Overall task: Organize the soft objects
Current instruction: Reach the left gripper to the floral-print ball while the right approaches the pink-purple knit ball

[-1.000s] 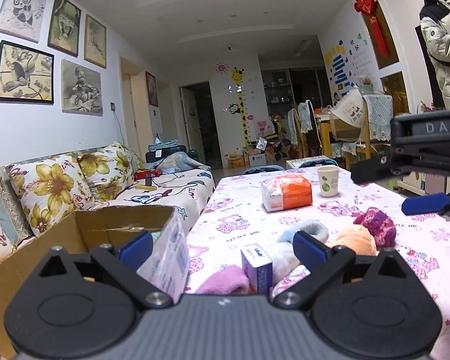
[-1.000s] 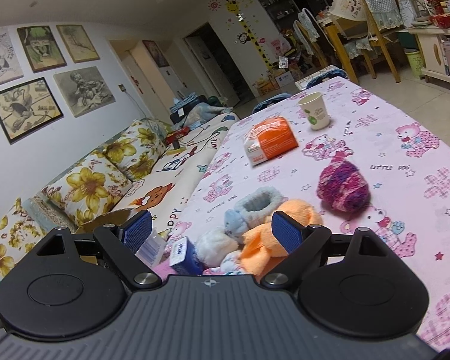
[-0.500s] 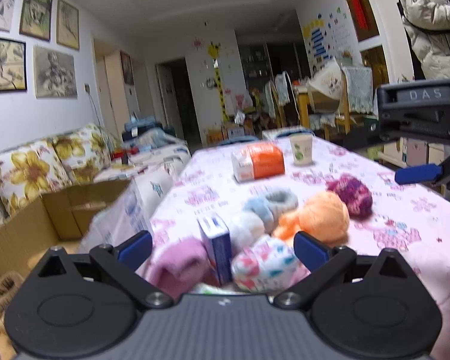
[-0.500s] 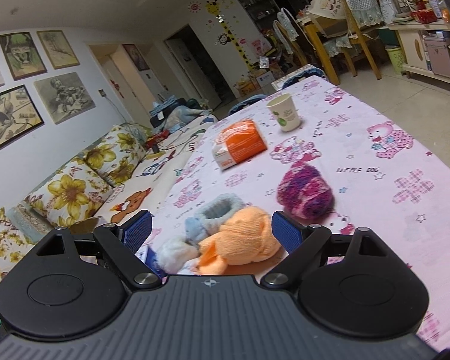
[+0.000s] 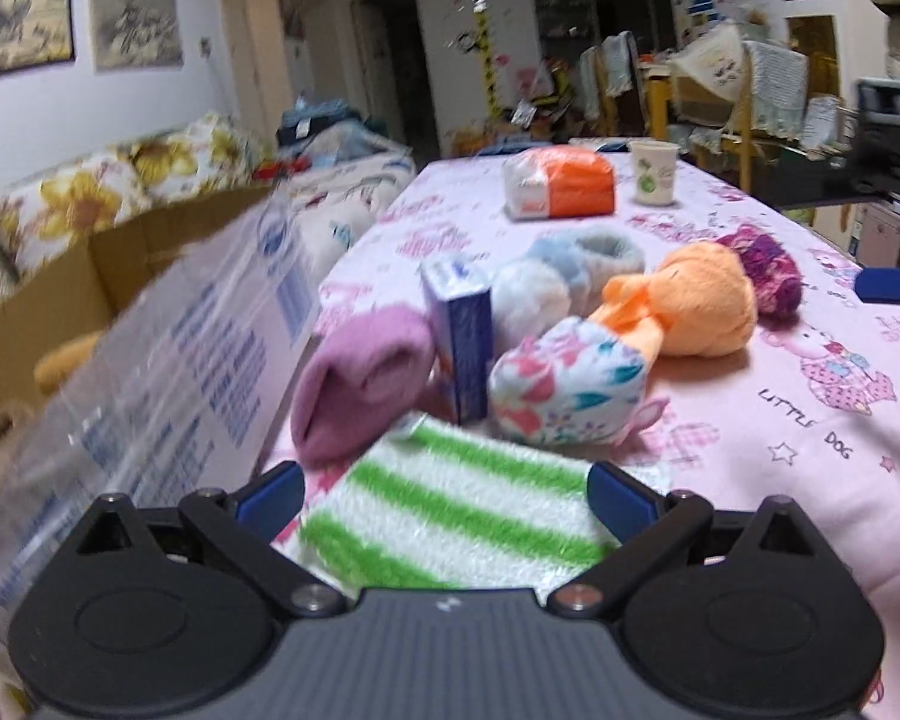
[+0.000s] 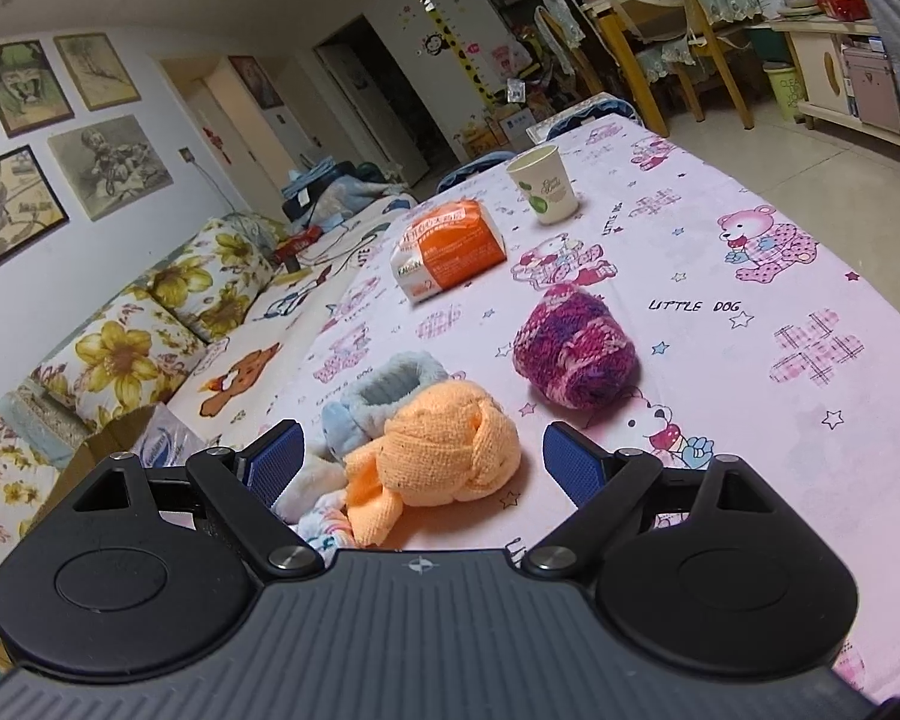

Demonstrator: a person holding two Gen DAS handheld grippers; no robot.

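Soft things lie bunched on the pink printed tablecloth (image 5: 810, 456). My left gripper (image 5: 444, 495) is open, its pads on either side of a green-and-white striped cloth (image 5: 450, 516). Beyond it lie a pink roll (image 5: 360, 384), a floral bundle (image 5: 564, 387), an orange knotted cloth (image 5: 696, 309), a pale blue fuzzy piece (image 5: 576, 276) and a purple knit (image 5: 771, 273). My right gripper (image 6: 423, 465) is open around the orange knotted cloth (image 6: 450, 447), with the purple knit (image 6: 573, 351) ahead to the right and the blue fuzzy piece (image 6: 384, 387) to the left.
A blue carton (image 5: 462, 336) stands among the soft things. An orange packet (image 6: 447, 249) and a paper cup (image 6: 543, 183) sit farther back. A cardboard box (image 5: 48, 294) with a plastic bag (image 5: 150, 372) is left of the table, by a floral sofa (image 6: 162, 312).
Both grippers moved forward and lower over the table. The striped cloth now lies between the left pads, and the orange cloth sits between the right pads. The left view is blurred by motion.
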